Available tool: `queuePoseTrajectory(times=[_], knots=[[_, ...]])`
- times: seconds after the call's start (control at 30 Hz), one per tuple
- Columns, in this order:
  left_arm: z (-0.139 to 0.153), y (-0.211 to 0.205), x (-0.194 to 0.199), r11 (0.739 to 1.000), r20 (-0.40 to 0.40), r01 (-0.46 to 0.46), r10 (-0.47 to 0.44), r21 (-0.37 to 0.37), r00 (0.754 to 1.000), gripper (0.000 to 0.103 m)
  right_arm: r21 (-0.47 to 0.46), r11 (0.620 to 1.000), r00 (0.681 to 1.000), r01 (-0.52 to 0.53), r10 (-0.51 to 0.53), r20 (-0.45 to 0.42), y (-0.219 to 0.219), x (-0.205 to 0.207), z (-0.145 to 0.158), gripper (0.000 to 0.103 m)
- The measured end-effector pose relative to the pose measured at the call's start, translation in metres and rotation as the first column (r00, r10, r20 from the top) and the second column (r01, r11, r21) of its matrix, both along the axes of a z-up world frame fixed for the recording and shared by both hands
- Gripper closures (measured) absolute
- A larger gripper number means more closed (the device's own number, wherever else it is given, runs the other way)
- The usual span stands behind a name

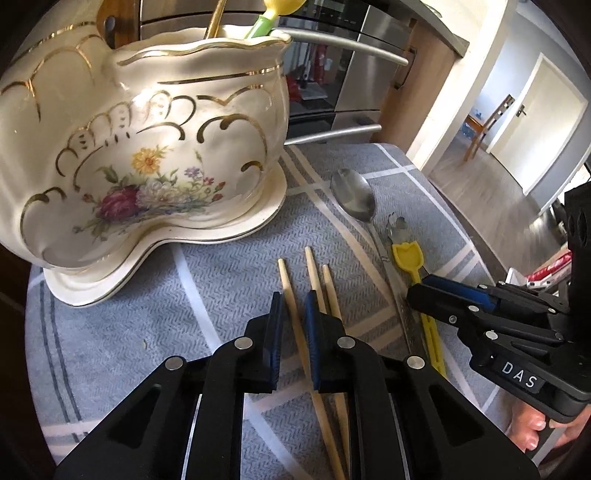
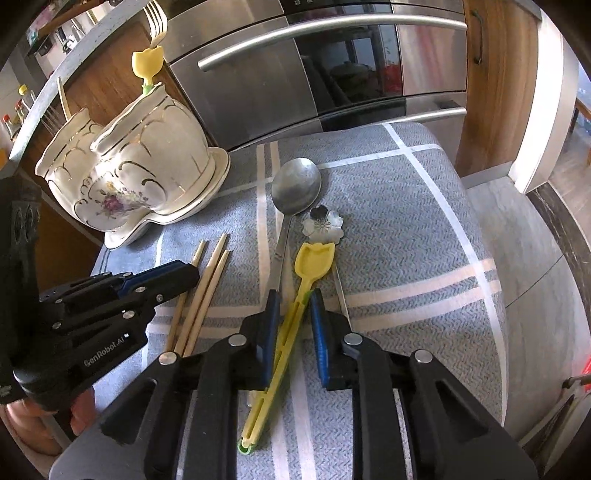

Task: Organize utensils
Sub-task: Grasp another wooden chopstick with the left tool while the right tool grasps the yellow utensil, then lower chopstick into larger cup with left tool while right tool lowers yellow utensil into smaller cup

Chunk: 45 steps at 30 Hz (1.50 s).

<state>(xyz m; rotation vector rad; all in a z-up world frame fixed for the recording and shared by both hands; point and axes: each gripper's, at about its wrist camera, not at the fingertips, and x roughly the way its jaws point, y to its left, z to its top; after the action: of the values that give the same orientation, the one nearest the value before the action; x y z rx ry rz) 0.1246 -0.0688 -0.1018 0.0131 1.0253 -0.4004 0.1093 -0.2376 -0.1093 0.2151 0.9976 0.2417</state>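
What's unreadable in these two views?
- Holder inside: both views, its rim hides what the fork and yellow tool stand in.
- Chopsticks lower ends: left view, under the left gripper; right view, behind it.
- Spoon handle end: both views, hidden by the right gripper.
- Flower-topped piece shaft: right view, runs under the gripper.

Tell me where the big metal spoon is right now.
The metal spoon lies on the grey cloth, bowl toward the oven, between the wooden chopsticks on its left and the yellow tulip utensil on its right.
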Motion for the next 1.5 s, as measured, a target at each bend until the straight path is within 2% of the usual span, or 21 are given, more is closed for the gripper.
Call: queuePoseTrajectory(times=[0.23, 0.53, 0.67, 0.83, 1.13, 1.23, 1.5], knots=[[-0.001, 0.006, -0.003, 1.0, -0.019, -0.008, 0.008, -0.016, 1.0, 0.092, 0.005, 1.0, 1.0, 0.004, -0.004, -0.001, -0.002, -0.003, -0.001, 0.089], [0.001, -0.017, 0.001, 0.997, 0.015, 0.045, -0.046, 0.066, 0.999, 0.092, -0.006, 1.0, 1.0, 0.012, -0.012, 0.01, 0.002, 0.005, -0.002, 0.09], [0.001, -0.016, 0.003, 0.996, 0.035, 0.063, -0.065, 0.055, 0.997, 0.098, 0.011, 1.0, 1.0, 0.023, -0.023, 0.014, -0.002, 0.003, -0.002, 0.093], [0.001, -0.01, -0.003, 0.997, 0.045, 0.077, -0.077, 0.006, 0.996, 0.098, 0.025, 0.999, 0.998, 0.03, -0.032, 0.052, -0.004, -0.004, 0.006, 0.093], [0.04, 0.012, -0.031, 0.995, 0.181, 0.087, -0.076, -0.054, 0.98, 0.098, 0.074, 0.996, 0.986, 0.039, -0.051, 0.162, -0.011, -0.021, 0.032, 0.093], [0.055, 0.025, -0.039, 0.993, 0.215, 0.084, -0.065, -0.084, 0.974, 0.098, 0.057, 0.998, 0.976, 0.034, -0.045, 0.214, -0.009, -0.027, 0.046, 0.093], [0.11, 0.061, -0.053, 0.989, 0.34, 0.054, -0.003, -0.141, 0.941, 0.098, 0.063, 0.998, 0.953, 0.0, -0.02, 0.303, 0.004, -0.029, 0.082, 0.093]])
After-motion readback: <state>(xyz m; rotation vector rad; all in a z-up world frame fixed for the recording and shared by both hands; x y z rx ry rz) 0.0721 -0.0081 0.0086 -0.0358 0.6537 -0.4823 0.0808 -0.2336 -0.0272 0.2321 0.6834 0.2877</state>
